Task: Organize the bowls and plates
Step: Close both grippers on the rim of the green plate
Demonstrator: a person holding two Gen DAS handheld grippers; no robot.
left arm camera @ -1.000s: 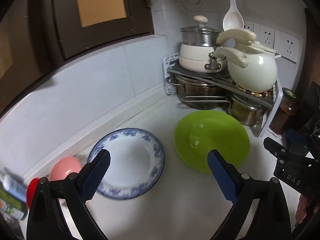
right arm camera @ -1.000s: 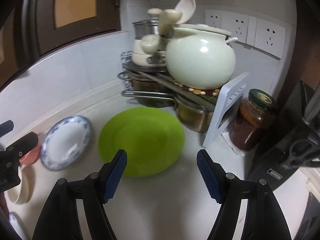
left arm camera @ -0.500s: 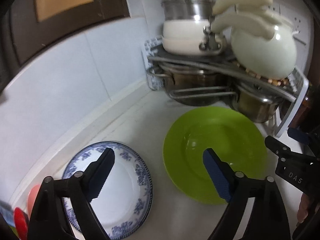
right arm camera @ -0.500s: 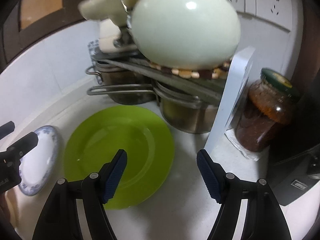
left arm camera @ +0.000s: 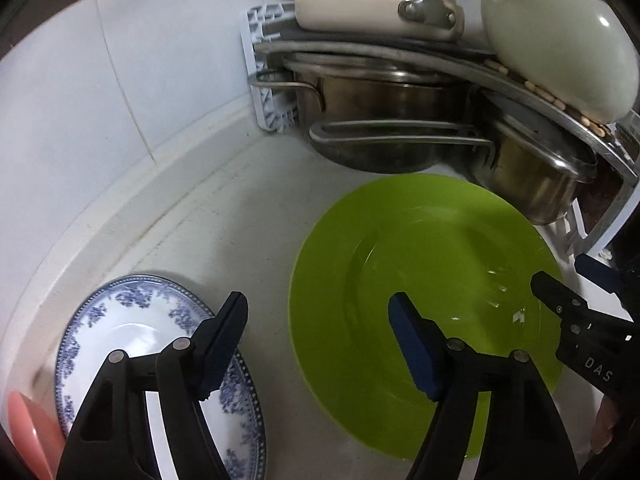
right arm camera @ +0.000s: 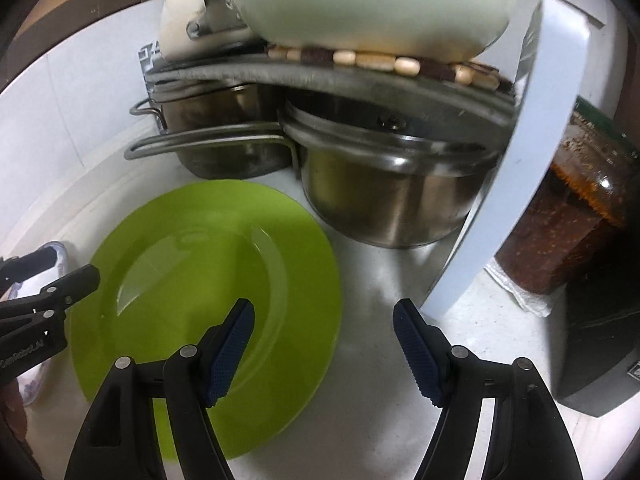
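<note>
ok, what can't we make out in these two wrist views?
- Pink bowl: left view, cut off by the frame edge and the left tongs.
- Blue plate: left view, near part behind the tongs; right view, a blurred sliver.
- Jar: right view, lid cut off, partly behind the rack panel.

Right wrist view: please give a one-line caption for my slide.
Open right gripper above the near rim of a green plate on a white counter, beside steel pots under a rack.

Up on the corner rack (right arm camera: 400, 84), a cream pot (right arm camera: 368, 4) sits on a beaded trivet (right arm camera: 384, 62). Below, two steel pots (right arm camera: 384, 196) crowd together on the white table (left arm camera: 224, 216). Right of the rack, a dark jar (right arm camera: 576, 216) on white paper (right arm camera: 520, 292).
</note>
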